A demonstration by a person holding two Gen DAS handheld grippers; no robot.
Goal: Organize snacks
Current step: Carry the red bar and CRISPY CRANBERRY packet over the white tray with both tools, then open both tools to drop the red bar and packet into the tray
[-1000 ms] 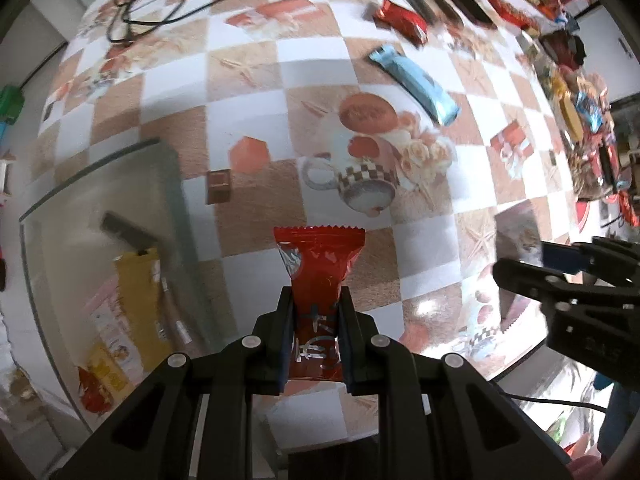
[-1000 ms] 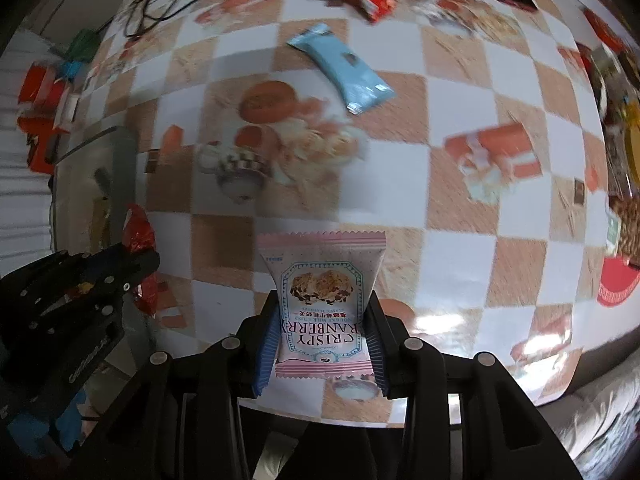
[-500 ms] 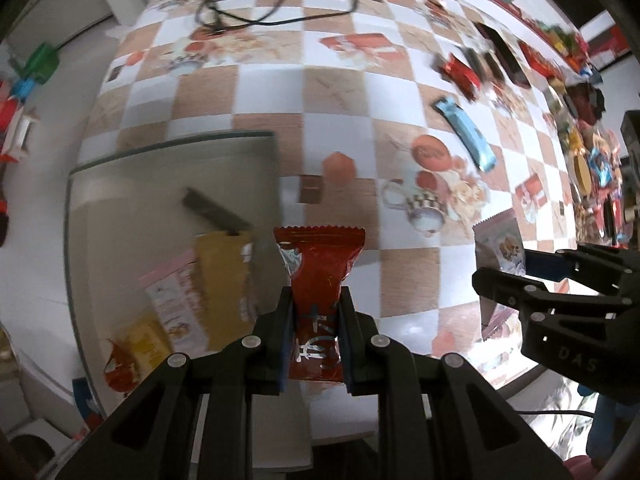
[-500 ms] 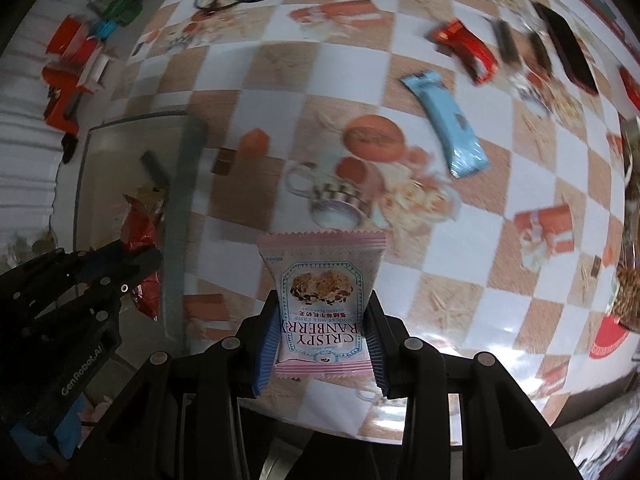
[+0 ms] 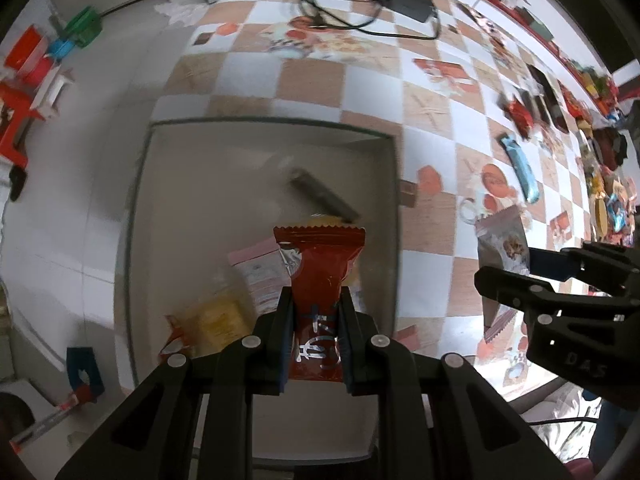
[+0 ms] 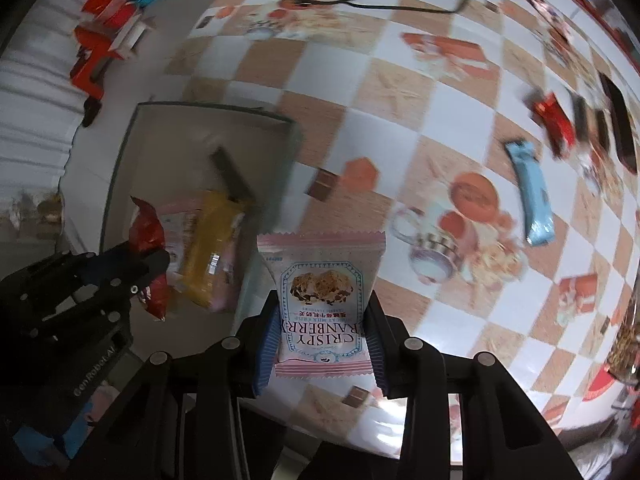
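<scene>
The left gripper (image 5: 315, 338) is clamping a red snack packet (image 5: 320, 280) between its jaws. The packet is glossy, with a crimped zigzag top edge, a clear patch near one corner and white lettering low down that the fingers are partly covering. It is hanging directly above the clear bin (image 5: 264, 128).

The right gripper (image 6: 322, 344) is pinching a pink cranberry crisp packet (image 6: 323, 292) by its two side edges. This one is pale pink with a blue-framed label, a picture of a crumbly cookie and upside-down print reading CRISPY; the second word is being cut off by a finger. It is hovering over the checkered tablecloth (image 6: 360, 80), just beside the bin's near wall.

Inside the bin, a yellow wrapper (image 6: 212, 248), a pink packet (image 5: 260, 268) and a dark bar (image 5: 324, 196) are lying in a loose pile, blurred and overlapping, so their labels are not readable. The red packet is hiding part of that pile in the left view.

Farther out on the cloth, a light blue bar (image 6: 532, 196) and a red wrapper (image 6: 554, 120) are lying apart. Beyond them, more snacks are smearing into blur along the far edge.
</scene>
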